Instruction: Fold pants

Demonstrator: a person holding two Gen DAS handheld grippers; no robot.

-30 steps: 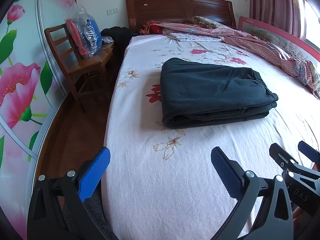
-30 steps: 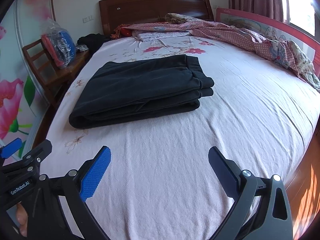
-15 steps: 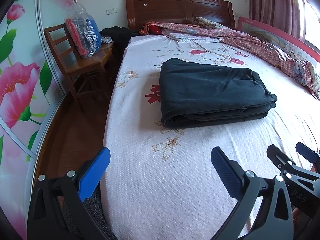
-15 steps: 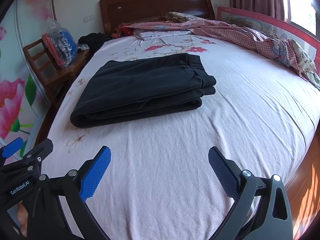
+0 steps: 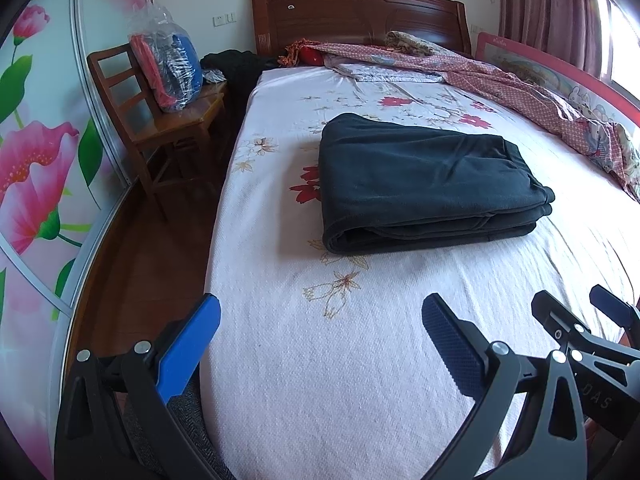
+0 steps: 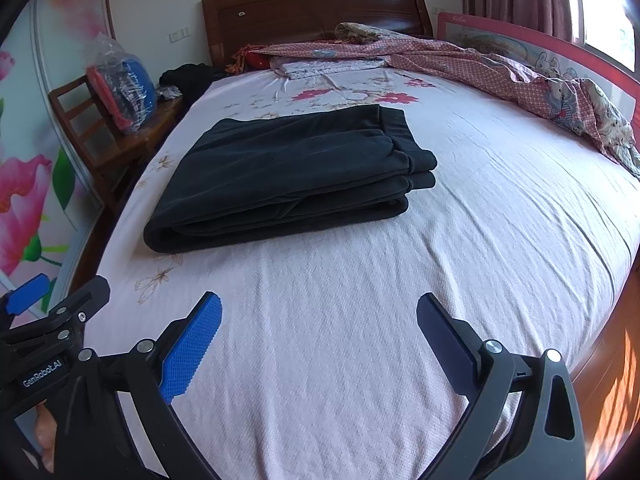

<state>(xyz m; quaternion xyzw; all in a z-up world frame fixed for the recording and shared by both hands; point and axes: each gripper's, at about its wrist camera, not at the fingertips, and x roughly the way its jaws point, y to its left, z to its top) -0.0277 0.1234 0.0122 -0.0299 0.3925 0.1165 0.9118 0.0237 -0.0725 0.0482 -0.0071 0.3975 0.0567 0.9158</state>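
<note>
Dark pants lie folded in a flat stack of layers on the pink floral bed sheet; they also show in the right wrist view. My left gripper is open and empty, held above the sheet well short of the pants. My right gripper is open and empty, also above the sheet near the foot of the bed. The right gripper shows at the lower right of the left wrist view, and the left gripper shows at the lower left of the right wrist view.
A wooden chair with a plastic bag of clothes stands left of the bed. A checked quilt lies along the right side by a red bed rail. A wooden headboard is at the far end.
Both grippers have drifted slightly; the pants sit a little differently in each view. The pants themselves have not moved, and both grippers stay open.
</note>
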